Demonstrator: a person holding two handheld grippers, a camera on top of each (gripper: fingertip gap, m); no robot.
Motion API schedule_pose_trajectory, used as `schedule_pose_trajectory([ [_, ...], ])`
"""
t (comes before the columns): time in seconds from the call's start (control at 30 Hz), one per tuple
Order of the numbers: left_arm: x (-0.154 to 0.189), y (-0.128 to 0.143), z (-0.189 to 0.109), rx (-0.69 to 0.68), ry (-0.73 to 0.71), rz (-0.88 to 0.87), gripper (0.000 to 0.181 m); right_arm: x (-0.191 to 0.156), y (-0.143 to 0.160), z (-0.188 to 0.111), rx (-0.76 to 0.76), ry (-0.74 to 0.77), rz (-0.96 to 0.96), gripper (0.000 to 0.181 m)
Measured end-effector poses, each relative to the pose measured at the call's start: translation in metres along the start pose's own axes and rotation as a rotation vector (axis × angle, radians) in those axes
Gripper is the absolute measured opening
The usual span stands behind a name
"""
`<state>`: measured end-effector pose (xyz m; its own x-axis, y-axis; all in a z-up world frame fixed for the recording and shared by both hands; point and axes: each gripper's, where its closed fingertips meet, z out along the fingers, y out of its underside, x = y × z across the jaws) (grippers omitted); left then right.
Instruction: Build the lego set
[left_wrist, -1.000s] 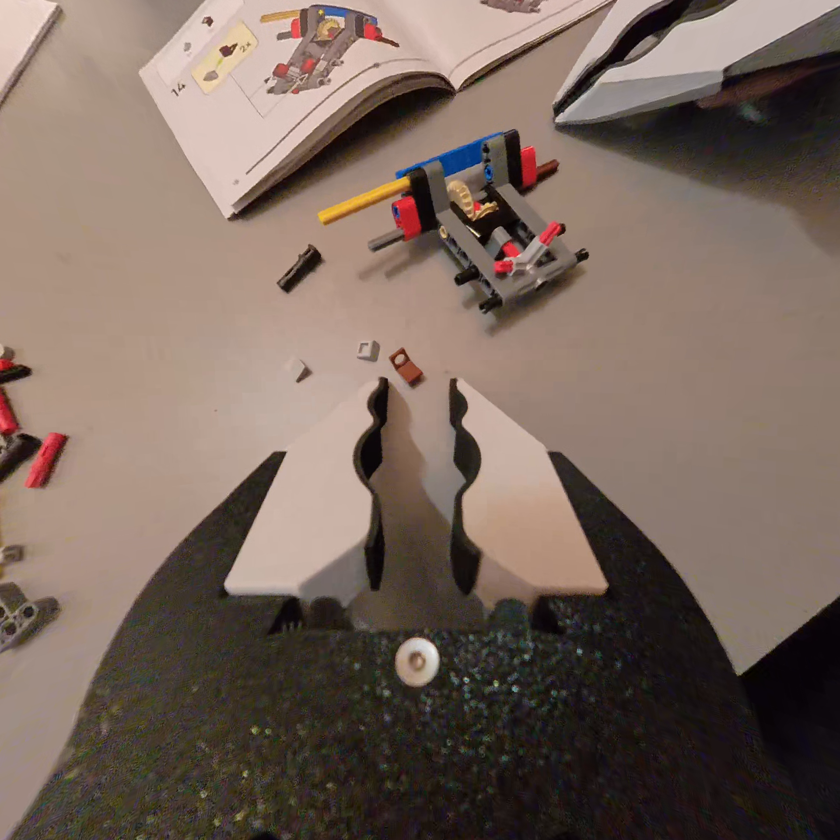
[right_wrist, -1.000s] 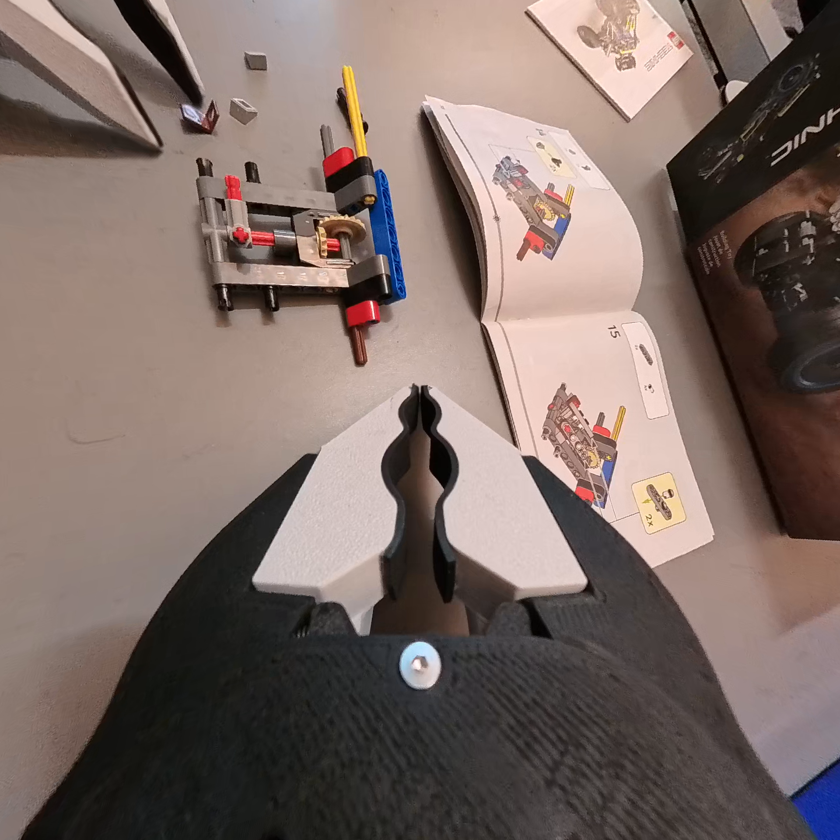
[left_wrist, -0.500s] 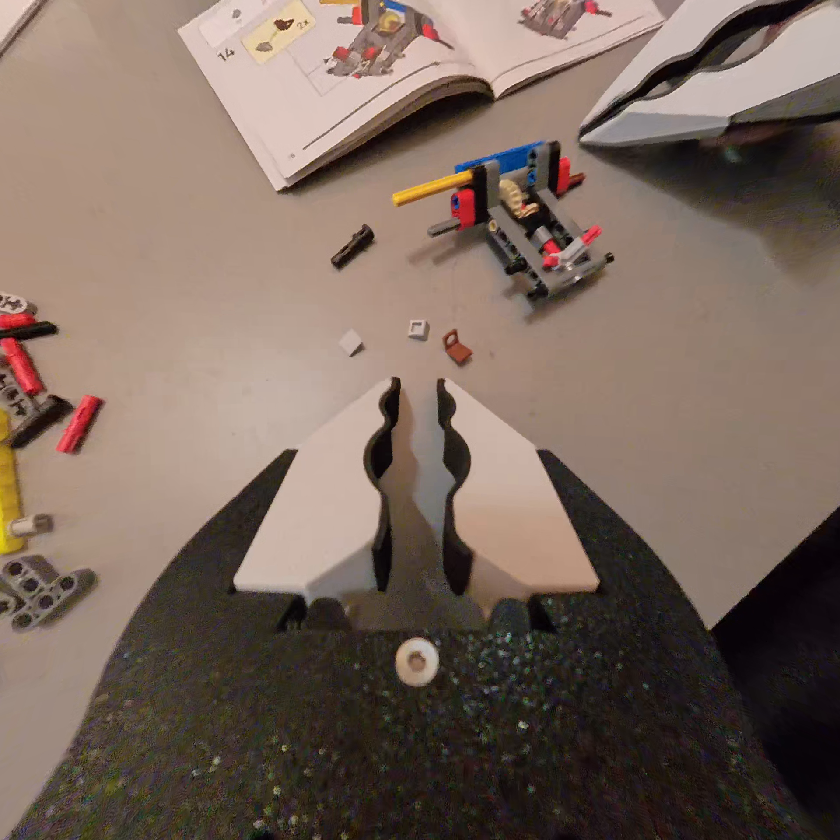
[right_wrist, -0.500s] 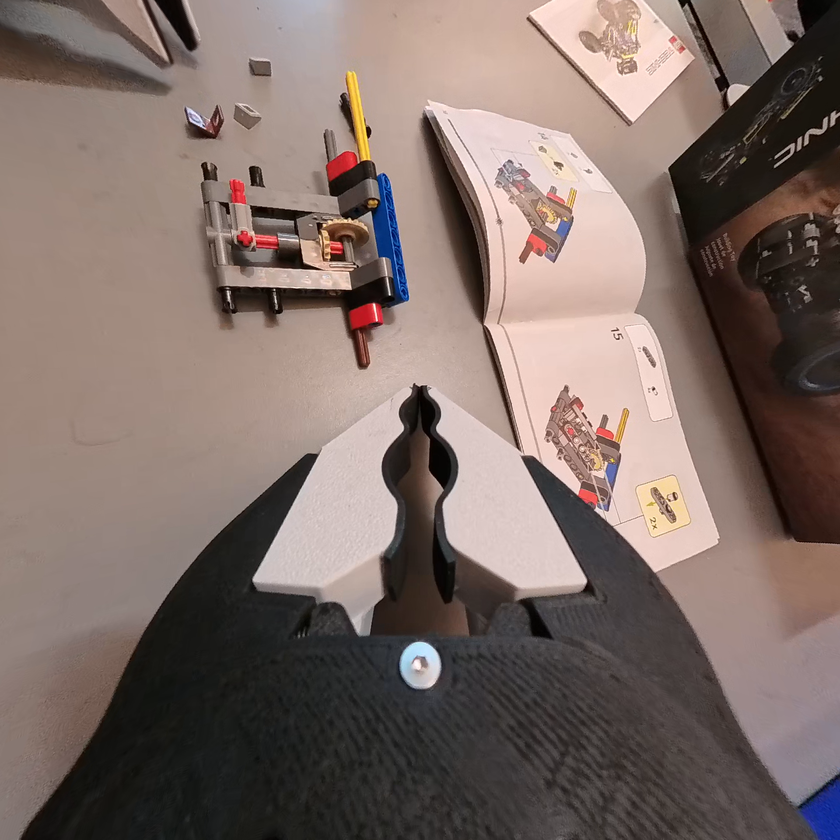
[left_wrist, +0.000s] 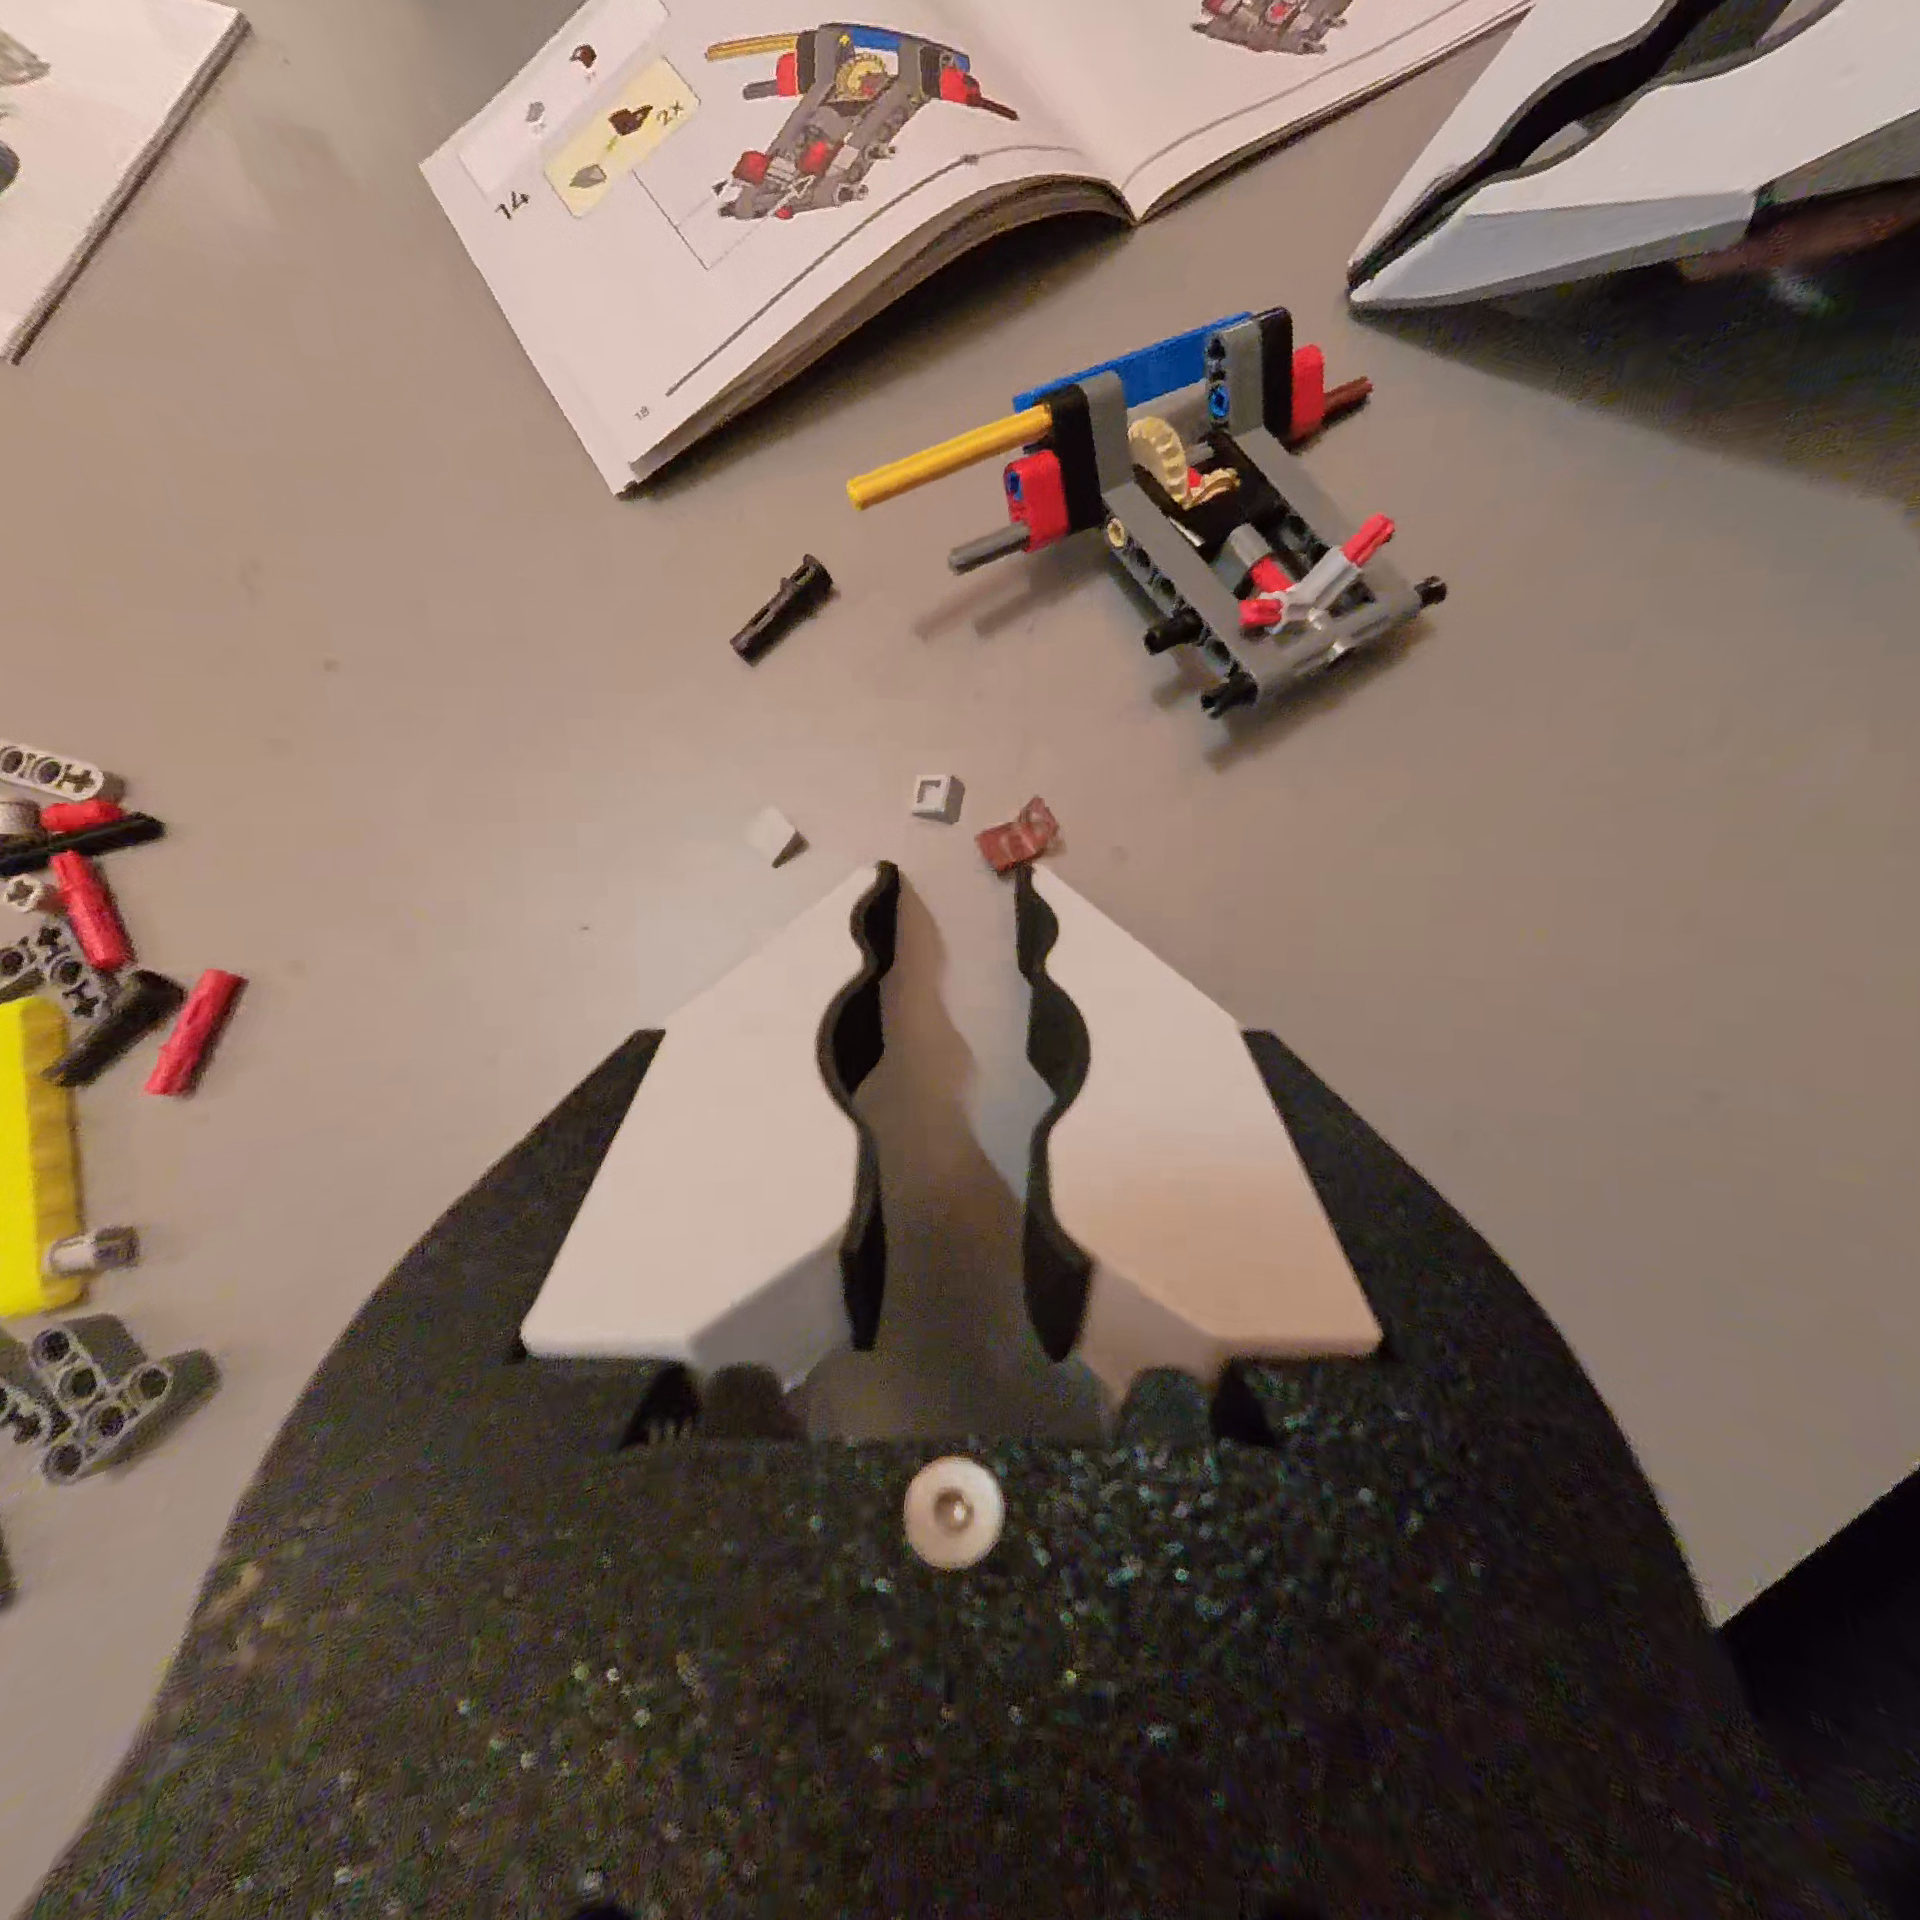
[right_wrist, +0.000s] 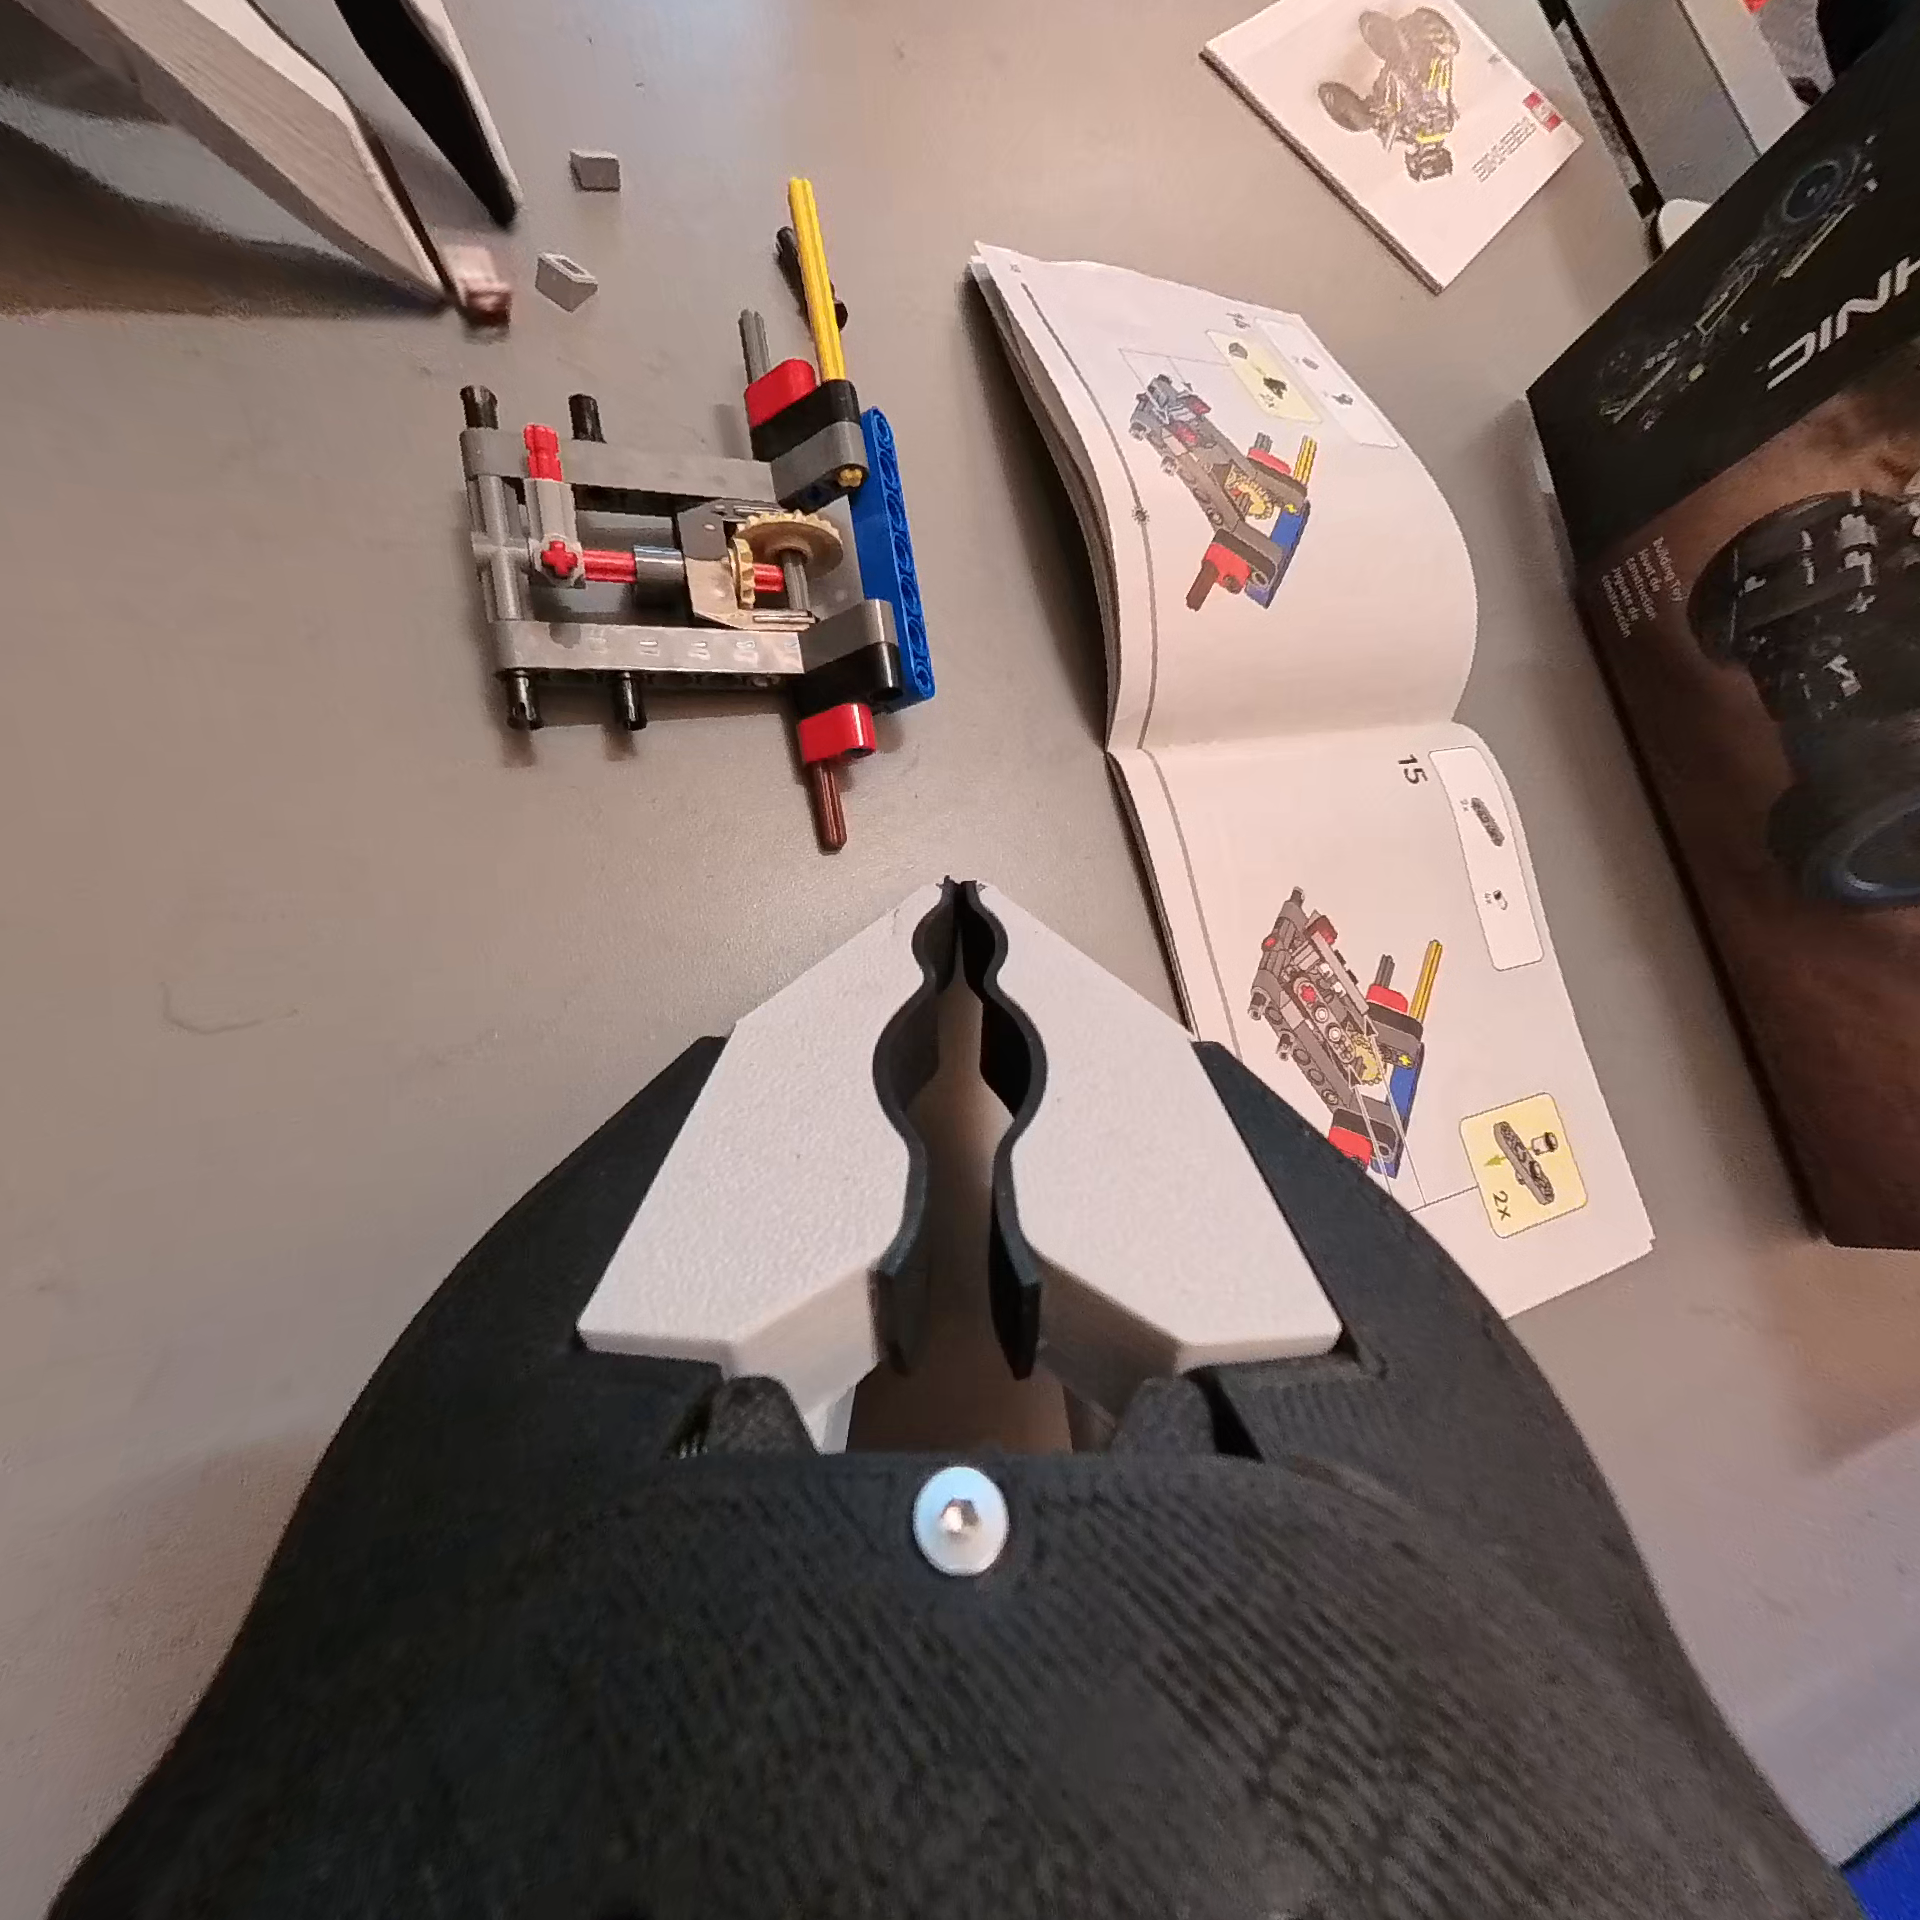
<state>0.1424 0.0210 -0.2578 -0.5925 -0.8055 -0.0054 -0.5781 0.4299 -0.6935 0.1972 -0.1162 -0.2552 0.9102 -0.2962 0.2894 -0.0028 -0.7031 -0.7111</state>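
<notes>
The partly built grey, blue, red and black Lego assembly (left_wrist: 1195, 509) lies on the grey table, also in the right wrist view (right_wrist: 686, 561). My left gripper (left_wrist: 956, 881) is open and empty, low over the table. A small brown piece (left_wrist: 1018, 836) lies just ahead of its right fingertip, and the right wrist view shows that tip right at the piece (right_wrist: 486, 286). Two small grey pieces (left_wrist: 940, 798) (left_wrist: 774, 834) lie beside it. My right gripper (right_wrist: 961, 888) is shut and empty, just short of the assembly's brown axle end.
An open instruction booklet (left_wrist: 831, 187) (right_wrist: 1299, 727) lies beyond the assembly. A black pin (left_wrist: 781, 608) lies left of it. Several loose parts (left_wrist: 94, 935) and a yellow piece (left_wrist: 36, 1153) sit at the left. A dark box (right_wrist: 1766, 623) and a leaflet (right_wrist: 1392, 135) lie to the right. Spacing between my two grippers at the tips: around 15 centimetres. The right gripper is farther from the black pin (left_wrist: 781, 608), some 15 centimetres, than the left, some 6 centimetres.
My left gripper drew back, then came forward and down again to the small brown piece, with its jaws a little wider. The right gripper has barely moved.
</notes>
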Motion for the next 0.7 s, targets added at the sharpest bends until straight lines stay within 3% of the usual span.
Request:
schedule_pose_trajectory([
  [0.13, 0.003, 0.001, -0.004, 0.015, 0.068, 0.011, 0.02, 0.0, 0.0, 0.0, 0.001, -0.004, 0.002, 0.0],
  [0.27, 0.016, 0.002, -0.004, 0.018, 0.155, 0.135, 0.022, -0.003, -0.001, -0.004, 0.008, -0.027, -0.017, 0.004],
  [0.5, 0.005, -0.014, -0.017, 0.064, 0.238, 0.433, 0.021, -0.031, -0.067, -0.029, 0.312, -0.175, 0.026, 0.019],
  [0.6, -0.001, -0.013, -0.013, 0.056, 0.31, 0.552, 0.02, -0.048, -0.075, -0.021, 0.313, -0.239, 0.026, 0.015],
  [0.7, -0.005, -0.01, -0.006, 0.031, 0.359, 0.552, 0.02, -0.053, -0.075, -0.013, 0.292, -0.251, 0.022, 0.009],
])
